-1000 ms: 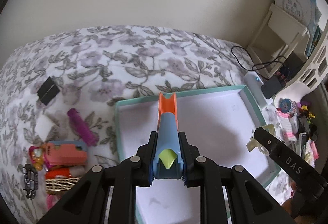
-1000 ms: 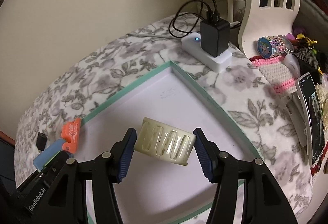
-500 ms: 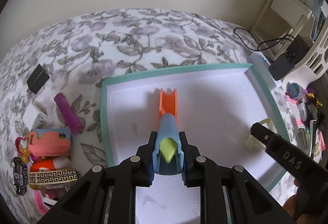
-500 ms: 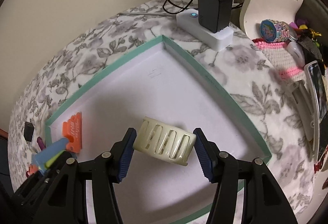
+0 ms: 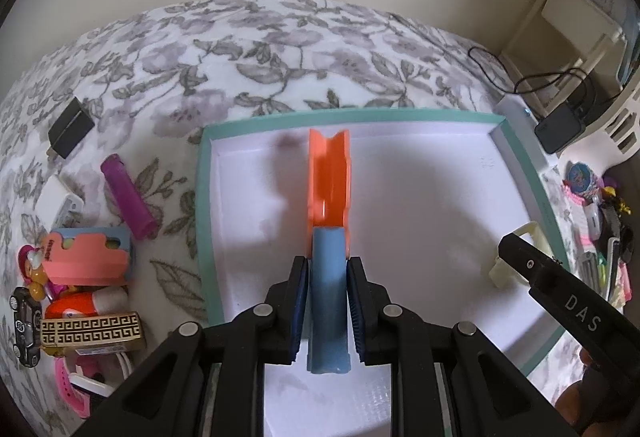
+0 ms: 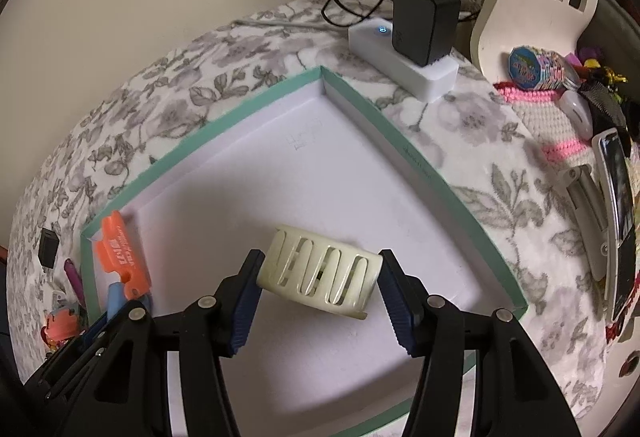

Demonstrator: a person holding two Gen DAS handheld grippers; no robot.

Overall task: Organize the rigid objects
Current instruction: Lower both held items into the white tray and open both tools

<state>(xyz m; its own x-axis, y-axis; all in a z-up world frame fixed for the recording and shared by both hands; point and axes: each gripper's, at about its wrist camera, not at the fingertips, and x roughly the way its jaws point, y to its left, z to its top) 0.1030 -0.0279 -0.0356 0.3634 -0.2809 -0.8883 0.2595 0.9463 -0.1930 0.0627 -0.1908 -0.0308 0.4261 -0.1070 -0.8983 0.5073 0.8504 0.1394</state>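
Left gripper (image 5: 327, 299) clamped on blue-orange clip (image 5: 329, 197), held over tray (image 5: 208, 221) near its left wall. Right gripper (image 6: 320, 291) clamped on cream bracelet (image 6: 318, 275), above tray's right half.

The shallow tray (image 5: 208, 197) has a teal-green rim and a plain white floor. The clip (image 5: 328, 197) over it is bright orange at one end and dusty blue at the other. The slotted cuff (image 6: 320, 277) is pale cream. The cloth (image 5: 280, 49) underneath is white with a grey-mauve print of flowers and leaves. To one side lie a magenta tube (image 5: 128, 197), a small black block (image 5: 70, 127) and a black-and-gold box (image 5: 92, 329) with a Greek-key pattern. The charger (image 6: 422, 25) is black on a white power strip (image 6: 400, 65).
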